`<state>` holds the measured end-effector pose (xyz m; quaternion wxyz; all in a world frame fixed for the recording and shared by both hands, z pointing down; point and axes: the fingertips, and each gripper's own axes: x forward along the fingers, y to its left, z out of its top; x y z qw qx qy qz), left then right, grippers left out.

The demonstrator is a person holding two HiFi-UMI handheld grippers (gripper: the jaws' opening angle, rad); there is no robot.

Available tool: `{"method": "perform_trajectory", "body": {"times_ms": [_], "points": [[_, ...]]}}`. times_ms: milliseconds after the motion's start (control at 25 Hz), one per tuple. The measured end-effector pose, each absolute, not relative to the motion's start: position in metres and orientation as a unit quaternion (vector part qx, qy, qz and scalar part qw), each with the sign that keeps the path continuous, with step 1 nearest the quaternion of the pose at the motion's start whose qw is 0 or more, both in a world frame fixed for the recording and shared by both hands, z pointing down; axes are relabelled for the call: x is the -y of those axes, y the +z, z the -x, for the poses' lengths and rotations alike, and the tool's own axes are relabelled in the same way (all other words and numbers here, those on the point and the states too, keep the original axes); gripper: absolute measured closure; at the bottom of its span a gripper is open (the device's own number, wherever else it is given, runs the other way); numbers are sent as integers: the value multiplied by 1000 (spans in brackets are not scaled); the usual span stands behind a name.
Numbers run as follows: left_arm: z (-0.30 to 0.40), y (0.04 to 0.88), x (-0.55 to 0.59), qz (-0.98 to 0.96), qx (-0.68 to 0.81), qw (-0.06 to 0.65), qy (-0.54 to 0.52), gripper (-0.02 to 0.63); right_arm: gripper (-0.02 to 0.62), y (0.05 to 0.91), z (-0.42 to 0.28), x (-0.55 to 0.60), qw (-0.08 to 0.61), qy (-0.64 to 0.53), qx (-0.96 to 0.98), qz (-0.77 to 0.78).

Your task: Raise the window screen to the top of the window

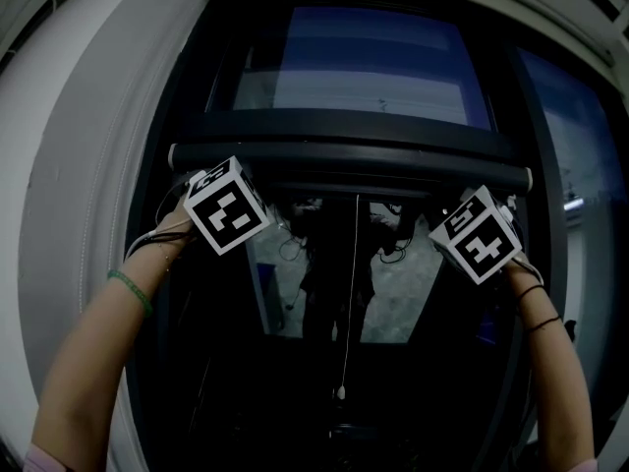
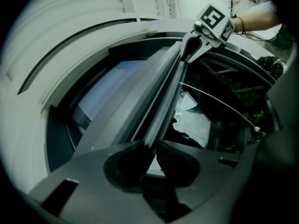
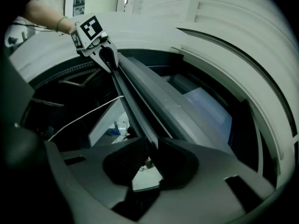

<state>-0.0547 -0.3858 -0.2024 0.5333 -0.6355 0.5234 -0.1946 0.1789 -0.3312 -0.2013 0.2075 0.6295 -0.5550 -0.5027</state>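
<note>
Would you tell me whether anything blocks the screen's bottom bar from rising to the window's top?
Nothing visible does: the left gripper and right gripper both clamp the bottom bar, and the pane above looks clear.

The head view's bottom edge is cutting off both forearms (image 1: 93,352); darkness is swallowing the lower window pane (image 1: 246,382); the cord (image 1: 351,293) is ending in something too small to tell, possibly a knob; the screen bar (image 2: 159,101) is vanishing inside the left gripper (image 2: 150,149).
</note>
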Motion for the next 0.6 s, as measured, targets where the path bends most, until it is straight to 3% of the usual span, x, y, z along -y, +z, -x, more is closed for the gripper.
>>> {"method": "perform_trajectory", "body": {"times_ms": [280, 600], "points": [[60, -177, 372, 697, -515, 491, -90, 541, 532, -165, -160, 320, 157, -497, 597, -610], [43, -38, 365, 791, -425, 437, -61, 541, 532, -55, -137, 304, 105, -468, 674, -562]]}}
